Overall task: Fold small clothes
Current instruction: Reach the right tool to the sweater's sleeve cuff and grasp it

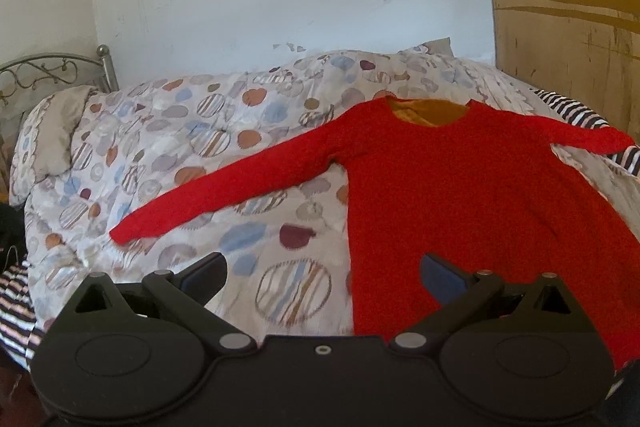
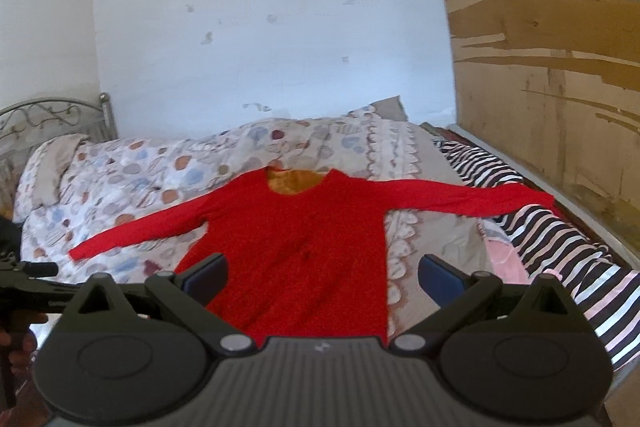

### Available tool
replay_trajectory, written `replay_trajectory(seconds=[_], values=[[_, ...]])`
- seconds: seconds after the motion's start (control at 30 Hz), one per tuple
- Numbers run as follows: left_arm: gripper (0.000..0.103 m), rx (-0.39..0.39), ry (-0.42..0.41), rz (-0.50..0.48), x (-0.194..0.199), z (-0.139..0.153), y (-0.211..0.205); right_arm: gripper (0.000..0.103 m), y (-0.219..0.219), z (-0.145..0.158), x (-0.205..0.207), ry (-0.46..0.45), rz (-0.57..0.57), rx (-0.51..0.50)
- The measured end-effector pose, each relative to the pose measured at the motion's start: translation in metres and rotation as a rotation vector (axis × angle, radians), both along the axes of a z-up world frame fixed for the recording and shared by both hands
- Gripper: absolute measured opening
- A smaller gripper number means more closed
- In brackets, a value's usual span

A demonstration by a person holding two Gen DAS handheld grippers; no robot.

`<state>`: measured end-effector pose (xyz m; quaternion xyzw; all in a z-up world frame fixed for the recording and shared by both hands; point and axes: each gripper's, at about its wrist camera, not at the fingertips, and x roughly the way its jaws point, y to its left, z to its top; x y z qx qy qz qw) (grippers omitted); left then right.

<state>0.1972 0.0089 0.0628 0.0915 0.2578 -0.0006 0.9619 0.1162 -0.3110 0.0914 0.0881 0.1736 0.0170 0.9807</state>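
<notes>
So I hold my left gripper [image 1: 324,277] and right gripper [image 2: 323,275] spread wide and empty above the near hem of the red top [image 2: 296,247], which lies flat on the bed [image 2: 140,171], sleeves out. No fold looks begun; next I'd pinch a sleeve inward.

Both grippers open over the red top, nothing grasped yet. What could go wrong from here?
1. The red top lies on a soft, puffy quilt; a pinch may well catch quilt fabric too.
2. Its far sleeve rests on the striped cloth, which may drag along.
3. Left gripper and right gripper both sit at the hem; the sleeves are a long reach.
</notes>
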Motion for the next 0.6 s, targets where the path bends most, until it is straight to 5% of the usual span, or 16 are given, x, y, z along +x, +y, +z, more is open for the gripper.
replay_trajectory(seconds=[0.6], values=[[0.102, -0.038, 0.071, -0.06, 0.134, -0.035, -0.031, 0.103, -0.066, -0.044, 0.125, 0.12, -0.121, 0.018]])
